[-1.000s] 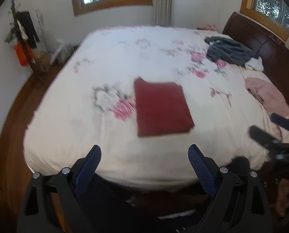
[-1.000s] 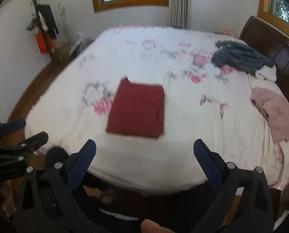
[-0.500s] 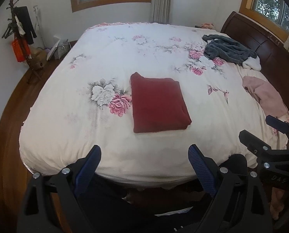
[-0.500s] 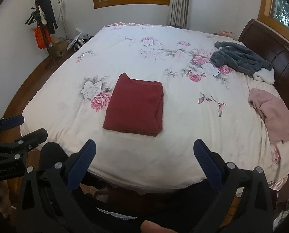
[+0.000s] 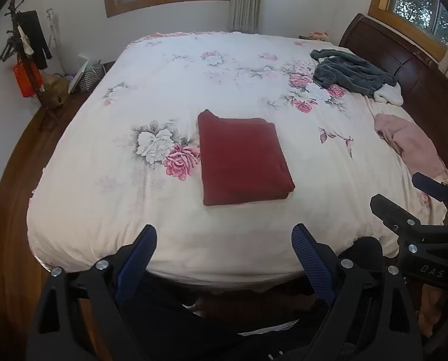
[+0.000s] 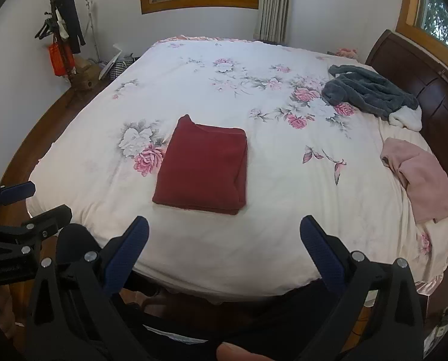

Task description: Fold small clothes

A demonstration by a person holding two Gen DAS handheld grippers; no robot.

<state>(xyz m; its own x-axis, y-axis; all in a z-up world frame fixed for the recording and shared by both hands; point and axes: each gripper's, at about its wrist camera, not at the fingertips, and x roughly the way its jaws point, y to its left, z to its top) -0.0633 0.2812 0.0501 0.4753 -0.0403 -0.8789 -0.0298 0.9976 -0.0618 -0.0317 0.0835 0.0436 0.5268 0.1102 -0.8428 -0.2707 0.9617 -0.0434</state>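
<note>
A wide bed (image 5: 109, 180) (image 6: 284, 234) is seen filling most of both views, covered by a white quilt printed with pink and grey flowers. Along its right side a dark wooden headboard (image 5: 410, 81) (image 6: 428, 90) is seen, below a wood-framed window. Near that headboard a rumpled grey fleece garment (image 5: 350, 72) (image 6: 371, 90) is spread on the quilt, with a white piece of cloth just beside it, and a crumpled pink garment (image 5: 410, 141) (image 6: 425, 180) is laid closer to the near edge on the same side. Well apart from both, at about the middle of the bed's near half, the dark red garment (image 5: 242, 159) (image 6: 203, 165) is found folded into a flat rectangle, just beside a printed pink flower. Against the far left wall a coat stand (image 5: 25, 57) (image 6: 61, 36) hung with dark items and an orange bag is seen on the wooden floor. The left tool (image 5: 224, 246) (image 6: 28, 204) is held off the near edge of the bed with its blue-padded fingers spread wide and nothing between them. The right tool (image 6: 224, 237) (image 5: 404, 198) is likewise held with its fingers wide apart and empty, short of the red garment and touching no cloth. The two tools are held side by side at the foot of the bed.
</note>
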